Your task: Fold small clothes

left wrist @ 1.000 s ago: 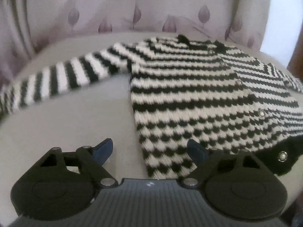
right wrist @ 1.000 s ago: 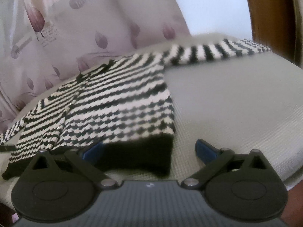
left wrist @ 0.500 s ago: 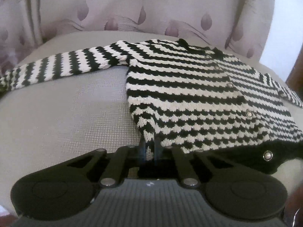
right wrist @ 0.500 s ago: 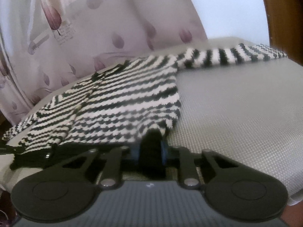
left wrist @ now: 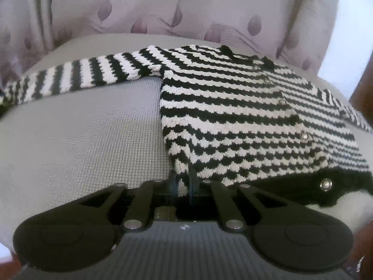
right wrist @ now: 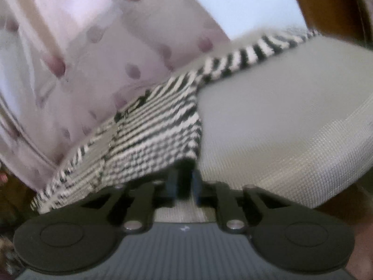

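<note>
The left gripper (left wrist: 184, 184) is pinching the near hem corner of a small black-and-white striped knitted cardigan (left wrist: 244, 121), its jaws drawn narrow on the knit after a slight easing. The right gripper (right wrist: 184, 184) is clamping the opposite hem corner, its jaws having just been widening a little around the thick dark hem; this view is blurring. The cardigan is lying flat on a grey woven cushion (left wrist: 81, 140), one sleeve (left wrist: 77, 77) stretching out sideways, silver snap buttons (left wrist: 304, 136) running down its front. A lilac patterned curtain (left wrist: 163, 7) is hanging behind.
</note>
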`<state>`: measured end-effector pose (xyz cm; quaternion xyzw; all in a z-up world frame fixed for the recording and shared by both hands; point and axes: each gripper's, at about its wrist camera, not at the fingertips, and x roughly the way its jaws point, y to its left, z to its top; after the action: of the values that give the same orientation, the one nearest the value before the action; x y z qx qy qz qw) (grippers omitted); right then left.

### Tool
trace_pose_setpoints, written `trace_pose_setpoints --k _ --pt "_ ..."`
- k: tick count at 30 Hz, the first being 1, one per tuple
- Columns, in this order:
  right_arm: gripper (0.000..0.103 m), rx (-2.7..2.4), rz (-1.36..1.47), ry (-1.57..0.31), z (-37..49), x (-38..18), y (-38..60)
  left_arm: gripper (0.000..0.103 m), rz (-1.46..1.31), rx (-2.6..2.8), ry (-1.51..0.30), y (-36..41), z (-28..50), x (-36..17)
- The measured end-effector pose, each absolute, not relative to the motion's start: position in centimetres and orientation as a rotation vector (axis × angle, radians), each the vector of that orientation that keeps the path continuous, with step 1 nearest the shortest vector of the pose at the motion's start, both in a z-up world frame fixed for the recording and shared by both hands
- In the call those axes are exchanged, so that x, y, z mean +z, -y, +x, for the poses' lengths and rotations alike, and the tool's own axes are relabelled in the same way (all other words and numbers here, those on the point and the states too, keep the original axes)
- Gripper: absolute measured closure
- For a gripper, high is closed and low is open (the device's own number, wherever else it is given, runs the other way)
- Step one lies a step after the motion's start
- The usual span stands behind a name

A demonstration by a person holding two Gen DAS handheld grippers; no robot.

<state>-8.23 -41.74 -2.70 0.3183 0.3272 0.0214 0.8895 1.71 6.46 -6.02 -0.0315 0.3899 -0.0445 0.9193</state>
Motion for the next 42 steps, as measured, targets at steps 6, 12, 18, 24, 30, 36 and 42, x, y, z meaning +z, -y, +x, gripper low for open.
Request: trace_pose_setpoints --k 6,12,18,24,30,36,42 --pt "0.021 0.081 0.638 -0.671 -6.1 -3.2 40.9 0.072 -0.060 -0.100 -0.797 -6.5 1.7 -6.5" --pt "0.086 0.111 0.426 -0.714 -3.6 -4.1 37.4 0.087 -0.040 -0.101 -0.780 -6.3 1.6 -6.7" --pt "0.094 0.117 0.451 -0.685 -5.4 -3.2 39.0 0.093 -0.051 -0.111 -0.784 -6.6 1.3 -6.0" --pt "0.096 0.105 0.478 -0.715 -8.2 -1.5 40.1 0.093 -0.034 -0.127 -0.816 -7.0 1.0 -6.1" --pt "0.094 0.122 0.692 -0.714 -9.2 -3.0 42.8 0.054 0.007 -0.143 -0.749 -7.3 0.2 -5.0" --pt "0.032 -0.001 0.853 -0.509 -10.2 -0.4 49.6 0.013 0.016 -0.123 -0.588 -6.9 -0.5 -1.8" --pt "0.028 -0.111 1.091 -0.404 -5.3 -2.2 60.4 0.005 -0.046 -0.123 -0.519 -3.9 4.7 -1.3"
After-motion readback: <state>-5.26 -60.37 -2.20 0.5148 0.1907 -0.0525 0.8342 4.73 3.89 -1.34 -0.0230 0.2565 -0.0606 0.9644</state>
